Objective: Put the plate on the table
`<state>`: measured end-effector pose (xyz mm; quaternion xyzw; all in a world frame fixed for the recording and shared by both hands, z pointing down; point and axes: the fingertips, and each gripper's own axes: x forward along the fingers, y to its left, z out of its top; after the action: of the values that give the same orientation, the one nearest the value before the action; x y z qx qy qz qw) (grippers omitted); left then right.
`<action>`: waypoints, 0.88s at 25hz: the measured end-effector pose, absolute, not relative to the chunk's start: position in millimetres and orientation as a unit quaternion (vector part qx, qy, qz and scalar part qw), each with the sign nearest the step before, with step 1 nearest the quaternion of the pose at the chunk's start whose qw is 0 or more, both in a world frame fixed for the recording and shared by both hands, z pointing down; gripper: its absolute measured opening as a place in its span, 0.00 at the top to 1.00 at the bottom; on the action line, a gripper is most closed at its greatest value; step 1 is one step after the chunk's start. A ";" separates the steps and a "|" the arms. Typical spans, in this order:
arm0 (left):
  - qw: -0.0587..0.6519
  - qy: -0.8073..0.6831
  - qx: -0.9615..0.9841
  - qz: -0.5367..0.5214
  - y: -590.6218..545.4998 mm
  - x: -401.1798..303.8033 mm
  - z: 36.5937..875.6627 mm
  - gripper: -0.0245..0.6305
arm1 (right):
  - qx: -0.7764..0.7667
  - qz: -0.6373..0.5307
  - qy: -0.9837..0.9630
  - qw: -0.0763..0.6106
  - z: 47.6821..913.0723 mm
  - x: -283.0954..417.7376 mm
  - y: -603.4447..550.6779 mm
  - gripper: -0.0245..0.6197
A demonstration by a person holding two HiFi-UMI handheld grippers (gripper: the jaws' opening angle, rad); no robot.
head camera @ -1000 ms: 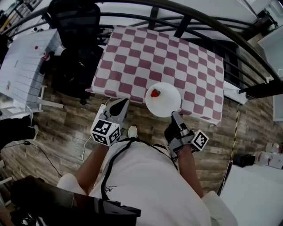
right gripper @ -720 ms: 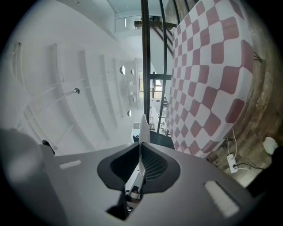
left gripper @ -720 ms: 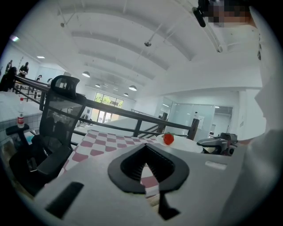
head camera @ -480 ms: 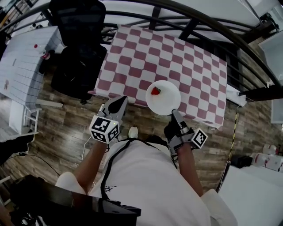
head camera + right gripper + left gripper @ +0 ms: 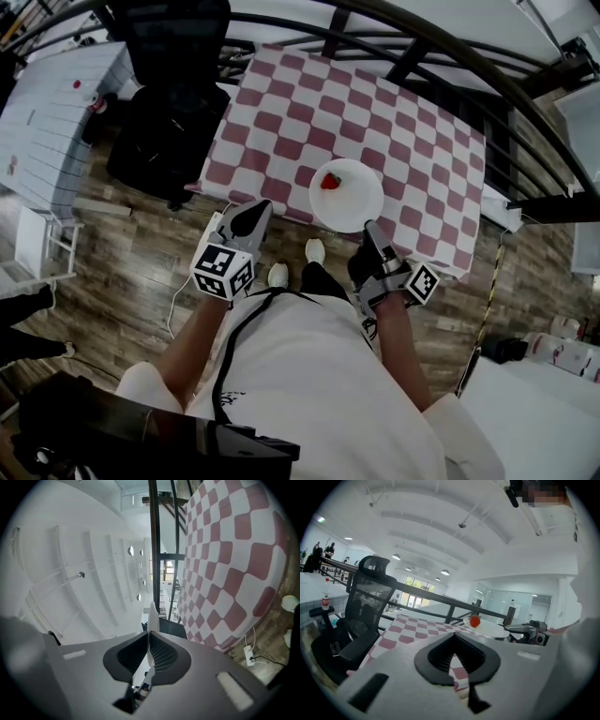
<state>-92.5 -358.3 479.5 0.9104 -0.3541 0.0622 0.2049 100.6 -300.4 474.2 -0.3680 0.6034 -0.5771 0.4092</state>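
A round white plate point(image 5: 349, 199) with a red strawberry point(image 5: 330, 181) on it hangs over the near edge of the table point(image 5: 394, 122), which wears a pink-and-white checked cloth. My right gripper point(image 5: 368, 234) is shut on the plate's near rim. In the right gripper view the plate point(image 5: 153, 615) shows edge-on between the pads of the right gripper point(image 5: 148, 638). My left gripper point(image 5: 247, 218) is shut and empty, off the table's near left corner. From the left gripper point(image 5: 453, 638) I see the plate point(image 5: 491, 629) and strawberry point(image 5: 475, 621) to the right.
A black office chair point(image 5: 169, 84) stands left of the table, with a white desk point(image 5: 47, 112) beyond it. Dark railing bars point(image 5: 441, 47) run behind the table. The person's white shoes point(image 5: 278, 275) are on the wooden floor point(image 5: 122, 272) below the table edge.
The plate and my right gripper have moved a little forward over the table's edge. My left gripper kept its place beside it. The person's shoes have come into sight.
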 end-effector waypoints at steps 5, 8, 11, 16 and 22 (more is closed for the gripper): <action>0.211 -0.377 0.900 0.061 -366.6 -86.0 484.4 0.95 | -0.355 -0.590 0.608 0.394 485.7 112.7 -318.0 0.93; 0.208 -0.388 0.895 0.065 -377.0 -77.2 488.3 0.95 | -0.348 -0.599 0.610 0.384 494.0 121.0 -332.9 0.93; 0.211 -0.402 0.888 0.067 -387.1 -69.1 493.2 0.95 | -0.341 -0.608 0.613 0.371 503.9 130.6 -347.5 0.93; 0.222 -0.440 0.868 0.069 -402.0 -62.8 506.5 0.95 | -0.324 -0.624 0.624 0.341 527.1 144.5 -373.8 0.93; 0.227 -0.470 0.850 0.072 -414.9 -60.8 518.5 0.95 | -0.298 -0.632 0.643 0.313 552.8 153.5 -402.5 0.93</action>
<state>-60.8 -414.9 518.5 0.8498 -0.4702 0.0715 0.2272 153.5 -402.5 552.8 -0.2983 0.6427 -0.6322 0.3134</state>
